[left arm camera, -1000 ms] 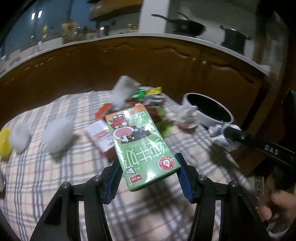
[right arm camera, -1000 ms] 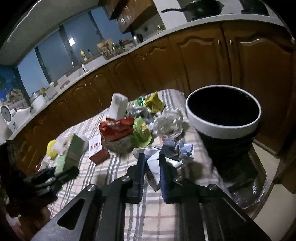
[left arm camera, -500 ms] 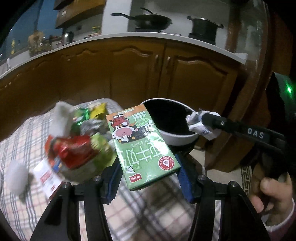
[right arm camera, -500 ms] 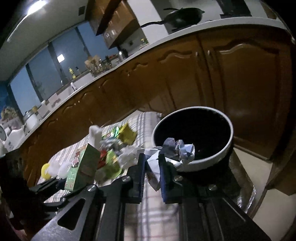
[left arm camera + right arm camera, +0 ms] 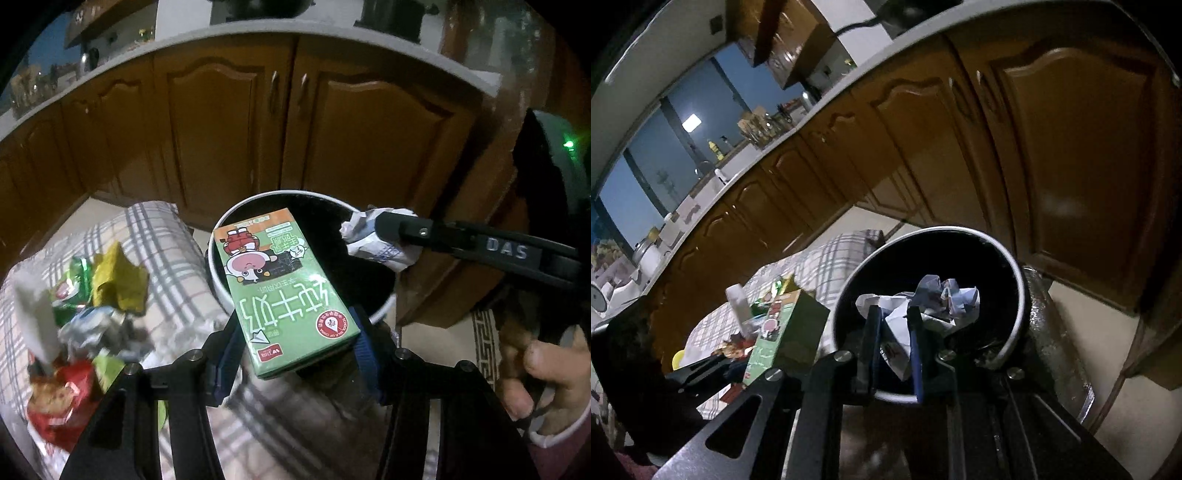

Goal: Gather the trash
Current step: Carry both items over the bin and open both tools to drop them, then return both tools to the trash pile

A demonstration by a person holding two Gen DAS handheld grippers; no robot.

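My left gripper [image 5: 295, 332] is shut on a green milk carton [image 5: 280, 291] and holds it over the near rim of a black bin with a white rim [image 5: 236, 218]. My right gripper [image 5: 892, 314] is shut on a crumpled white paper wad [image 5: 945, 299] and holds it above the bin's dark opening [image 5: 960, 254]. In the left wrist view the right gripper [image 5: 369, 225] and its paper wad [image 5: 376, 247] come in from the right over the bin. In the right wrist view the carton [image 5: 783, 332] shows at the left.
A plaid-clothed table [image 5: 162, 236] left of the bin carries a pile of wrappers: yellow [image 5: 118, 280], green [image 5: 74, 277], red [image 5: 62, 398] and a white piece [image 5: 33, 317]. Wooden cabinet doors [image 5: 369, 140] stand close behind the bin. Tiled floor [image 5: 1108, 332] lies beside it.
Both grippers have moved from over the table to over the bin, each still holding its item. The bin now sits right under the carton and the paper wad.
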